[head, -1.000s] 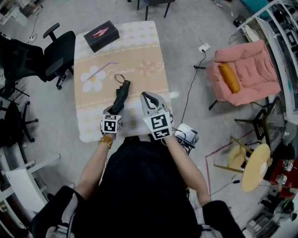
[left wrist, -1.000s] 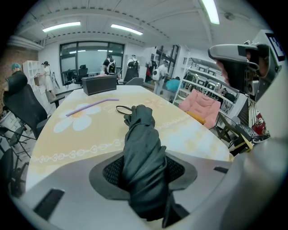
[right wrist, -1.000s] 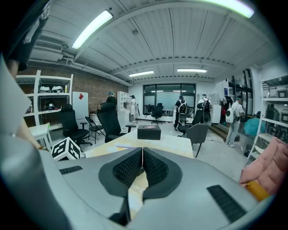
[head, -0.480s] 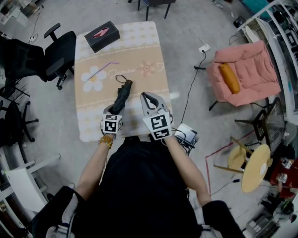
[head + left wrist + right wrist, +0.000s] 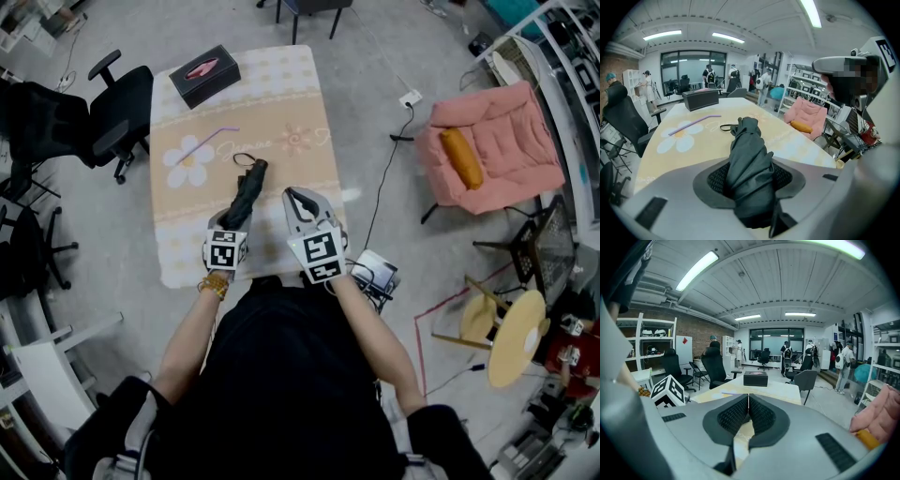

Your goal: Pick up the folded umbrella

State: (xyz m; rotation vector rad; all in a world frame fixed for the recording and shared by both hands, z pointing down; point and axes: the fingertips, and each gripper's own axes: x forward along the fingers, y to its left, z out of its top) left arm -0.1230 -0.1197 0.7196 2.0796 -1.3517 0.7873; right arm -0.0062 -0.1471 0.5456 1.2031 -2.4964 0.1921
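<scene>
Head view: the left gripper [image 5: 232, 223] clasps the folded black umbrella [image 5: 247, 190] over the floral table [image 5: 300, 94]. Left gripper view: both jaws press on the umbrella's near end. Right gripper view: the right gripper [image 5: 748, 401] is closed, empty.

Black umbrella, peach flowered desk

My folded umbrella [image 5: 749, 159] is matte black all over, strap included. The desk [image 5: 281, 112] wears a peach cloth with a big white daisy [image 5: 187, 157], yellow at its heart, and a pale border of cream squares with yellow dots. The straw [image 5: 208, 139] is lilac. The box [image 5: 203, 72] is black with a pink-red shape on its lid. My left tongs [image 5: 234, 220] and right tongs [image 5: 293, 194] are light grey with black ribbed pads [image 5: 733, 416]; their cubes [image 5: 224, 249] are white with black square markers. The armchair [image 5: 506, 150] is pink, its cushion [image 5: 462, 157] orange.
</scene>
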